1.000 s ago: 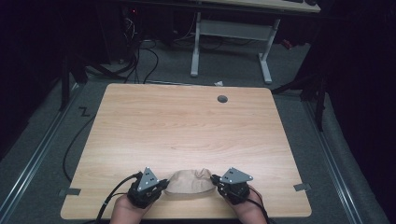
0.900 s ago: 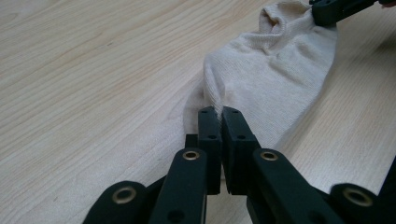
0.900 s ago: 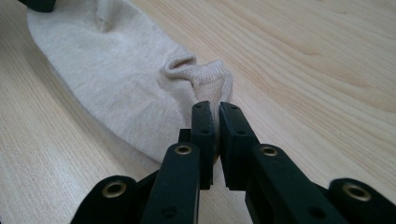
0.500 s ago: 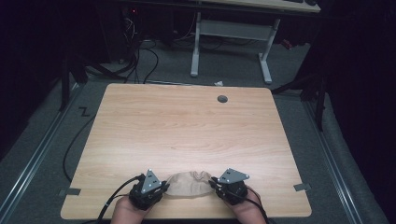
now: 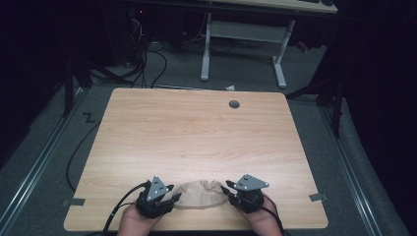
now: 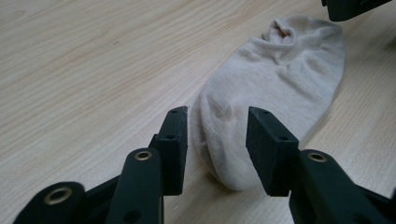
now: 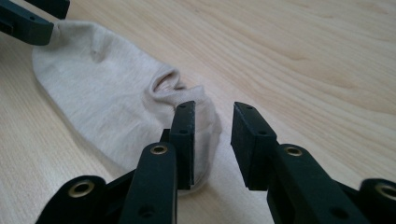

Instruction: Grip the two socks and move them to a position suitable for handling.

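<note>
A beige low-cut sock (image 5: 201,192) lies flat on the wooden table (image 5: 196,132) near its front edge, between my two grippers. My left gripper (image 5: 174,196) is at the sock's toe end. In the left gripper view the jaws (image 6: 217,116) stand apart on either side of the toe (image 6: 224,140) without pressing it; they have just been opening. My right gripper (image 5: 227,189) is at the cuff end. In the right gripper view its jaws (image 7: 212,112) have also just been opening, and the cuff edge (image 7: 205,121) lies loose between them.
A round grey grommet (image 5: 234,104) sits near the table's far edge. Tape marks lie at the front left (image 5: 73,202) and front right (image 5: 318,197) corners. Behind the table stand a white desk frame (image 5: 241,44) and floor cables (image 5: 147,59).
Both grippers' jaws have spread apart at the sock's two ends. The hands have stayed where they were and the sock rests flat on the table.
</note>
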### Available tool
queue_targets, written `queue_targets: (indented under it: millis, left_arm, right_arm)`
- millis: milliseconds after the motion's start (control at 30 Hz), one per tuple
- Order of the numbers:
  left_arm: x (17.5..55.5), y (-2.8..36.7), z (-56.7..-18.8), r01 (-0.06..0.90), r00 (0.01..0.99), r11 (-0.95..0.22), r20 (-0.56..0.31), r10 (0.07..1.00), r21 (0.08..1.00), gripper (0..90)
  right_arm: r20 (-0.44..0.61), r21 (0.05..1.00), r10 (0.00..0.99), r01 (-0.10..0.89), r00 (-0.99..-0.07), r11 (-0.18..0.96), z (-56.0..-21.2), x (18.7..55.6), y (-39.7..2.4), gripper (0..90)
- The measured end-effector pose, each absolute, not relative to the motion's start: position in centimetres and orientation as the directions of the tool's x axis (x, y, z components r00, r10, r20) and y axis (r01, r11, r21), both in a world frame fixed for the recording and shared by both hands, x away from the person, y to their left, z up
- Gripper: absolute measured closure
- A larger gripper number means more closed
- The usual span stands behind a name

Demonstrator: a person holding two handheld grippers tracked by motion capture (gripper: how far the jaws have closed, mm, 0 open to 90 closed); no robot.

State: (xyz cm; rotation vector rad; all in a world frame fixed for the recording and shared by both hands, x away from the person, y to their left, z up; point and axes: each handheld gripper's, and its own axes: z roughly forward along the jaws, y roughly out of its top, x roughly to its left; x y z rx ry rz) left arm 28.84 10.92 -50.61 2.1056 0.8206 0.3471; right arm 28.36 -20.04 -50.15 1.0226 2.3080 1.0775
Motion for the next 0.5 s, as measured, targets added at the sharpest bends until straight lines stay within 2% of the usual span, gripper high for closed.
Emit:
queue_targets:
  millis: [333, 500]
  left_arm:
    - [30.2, 12.5, -50.0, 0.432, 0.722, -0.399, -0.044, 0.691, 0.809, 56.9]
    - [31.2, 15.0, -49.6, 0.427, 0.682, -0.385, -0.012, 0.731, 0.818, 54.9]
  right_arm:
    - [-0.036, 0.801, 0.8, 0.461, -0.599, 0.381, -49.9, 29.7, -21.4, 70.6]
    - [-0.041, 0.81, 0.857, 0.485, -0.513, 0.329, -50.6, 31.1, -23.5, 69.8]
